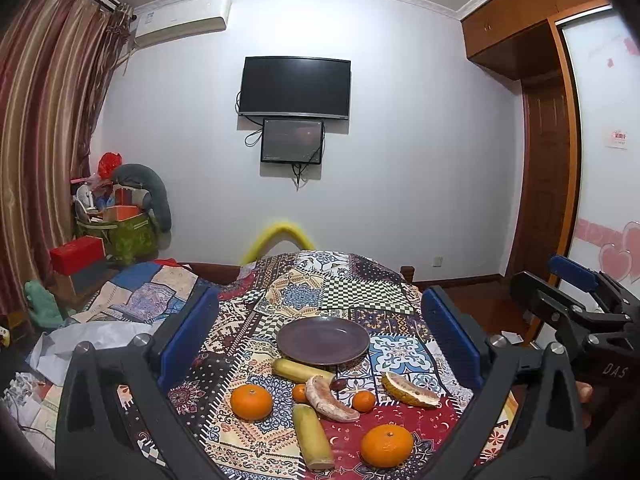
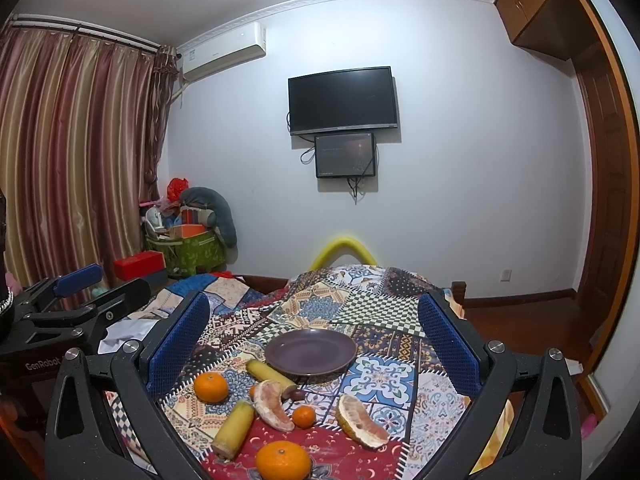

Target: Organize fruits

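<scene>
A dark purple plate (image 1: 323, 340) (image 2: 310, 351) sits bare on the patchwork cloth. In front of it lie two banana pieces (image 1: 313, 436) (image 2: 233, 428), two big oranges (image 1: 251, 401) (image 2: 283, 460), small oranges (image 1: 363, 401) (image 2: 303, 416), a peeled pomelo wedge (image 1: 328, 398) (image 2: 272, 405) and a pomelo wedge with rind (image 1: 408, 390) (image 2: 360, 420). My left gripper (image 1: 320, 334) is open and empty above the fruit. My right gripper (image 2: 314, 340) is open and empty too. It also shows at the right edge of the left wrist view (image 1: 576, 304).
The patchwork cloth (image 1: 360, 292) covers a raised surface with a bed and loose papers (image 1: 80, 344) to the left. A wooden floor and wardrobe (image 2: 600, 200) lie to the right. A TV (image 1: 295, 87) hangs on the far wall. Boxes and bags (image 1: 116, 224) fill the left corner.
</scene>
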`<state>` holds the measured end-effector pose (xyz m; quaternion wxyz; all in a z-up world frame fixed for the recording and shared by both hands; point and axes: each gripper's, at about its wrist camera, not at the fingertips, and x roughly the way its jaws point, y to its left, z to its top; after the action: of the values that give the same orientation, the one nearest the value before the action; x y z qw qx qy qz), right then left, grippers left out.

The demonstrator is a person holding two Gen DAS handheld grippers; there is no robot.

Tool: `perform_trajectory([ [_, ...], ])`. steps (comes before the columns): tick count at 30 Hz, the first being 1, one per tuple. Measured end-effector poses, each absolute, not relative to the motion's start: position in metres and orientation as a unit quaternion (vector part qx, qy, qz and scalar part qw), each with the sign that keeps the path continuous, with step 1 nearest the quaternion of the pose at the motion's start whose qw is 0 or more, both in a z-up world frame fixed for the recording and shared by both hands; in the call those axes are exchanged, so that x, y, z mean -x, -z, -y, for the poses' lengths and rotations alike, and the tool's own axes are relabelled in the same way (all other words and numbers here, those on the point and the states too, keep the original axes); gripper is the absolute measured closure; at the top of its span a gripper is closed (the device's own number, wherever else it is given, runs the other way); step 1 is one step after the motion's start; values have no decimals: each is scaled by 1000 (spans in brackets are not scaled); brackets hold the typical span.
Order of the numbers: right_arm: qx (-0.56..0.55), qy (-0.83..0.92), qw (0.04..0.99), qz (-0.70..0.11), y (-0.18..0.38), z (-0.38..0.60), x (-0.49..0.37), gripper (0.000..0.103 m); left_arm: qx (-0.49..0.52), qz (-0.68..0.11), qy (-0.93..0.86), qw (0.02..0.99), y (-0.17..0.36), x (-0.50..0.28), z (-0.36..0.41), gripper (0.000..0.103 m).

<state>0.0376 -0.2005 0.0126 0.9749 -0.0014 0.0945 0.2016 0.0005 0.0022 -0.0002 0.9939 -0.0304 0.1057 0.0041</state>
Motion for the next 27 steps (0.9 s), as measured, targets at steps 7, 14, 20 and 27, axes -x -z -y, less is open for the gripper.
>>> perform_trajectory([
  [7,2,-200,975,-95,-12,201,-38,0,30,-106,-5,994,0,-1,-1,0],
  [14,3,-201,974,-104,-10,200,-42,0,34,-108,-9,994,2,-1,-4,0],
  [20,16,-217,966,-141,2,198,-51,0,31,-124,-14,992,9,-7,-5,0],
  [27,32,-224,957,-184,23,195,-61,3,28,-160,-25,986,24,-20,-12,14],
])
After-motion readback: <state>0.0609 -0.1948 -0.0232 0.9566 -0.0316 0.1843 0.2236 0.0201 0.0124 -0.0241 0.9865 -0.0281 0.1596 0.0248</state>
